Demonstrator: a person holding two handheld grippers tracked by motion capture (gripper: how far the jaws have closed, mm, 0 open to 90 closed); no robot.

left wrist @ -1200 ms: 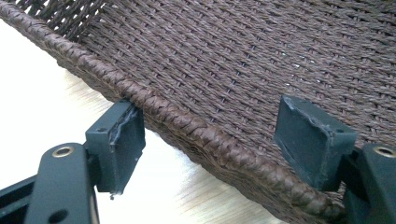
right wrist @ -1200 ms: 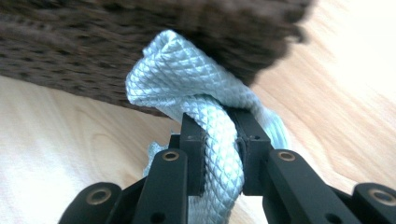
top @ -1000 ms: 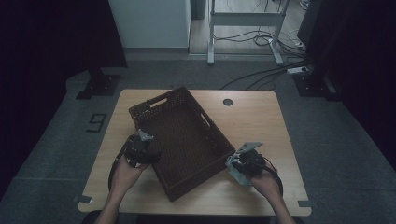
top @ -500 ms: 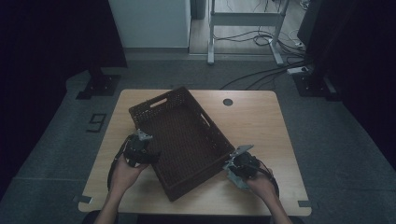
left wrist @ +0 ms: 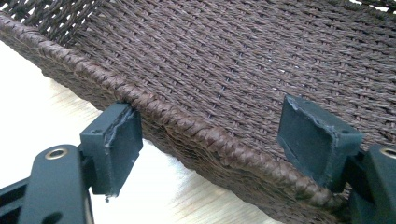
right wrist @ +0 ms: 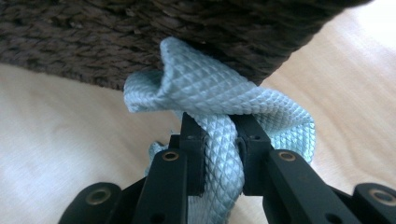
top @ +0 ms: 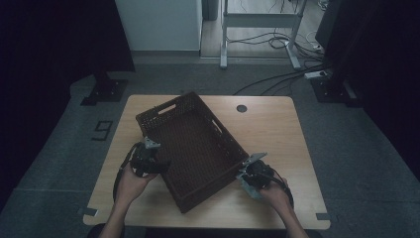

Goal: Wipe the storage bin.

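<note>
A dark brown woven basket [top: 198, 148] lies askew on the wooden table [top: 277, 129]. In the left gripper view its braided rim [left wrist: 196, 130] runs between the jaws of my left gripper [left wrist: 212, 109], one pad outside the wall and the other inside, standing apart from the weave. That gripper [top: 162, 163] sits at the basket's left long side. My right gripper [right wrist: 219, 123] is shut on a pale blue-grey textured cloth [right wrist: 210, 93], whose folded end presses against the basket's outer wall [right wrist: 140, 37]. In the high view this gripper [top: 243, 175] is at the basket's near right side.
The table has a small round cable hole [top: 241, 108] at the back. Bare wood lies to the right of the basket and along the front edge. Behind the table are a white cabinet [top: 158, 25], a metal frame [top: 257, 20] and cables on the floor.
My right gripper with the cloth has shifted slightly toward the table's front edge and the basket's side. The left gripper and the basket have stayed put.
</note>
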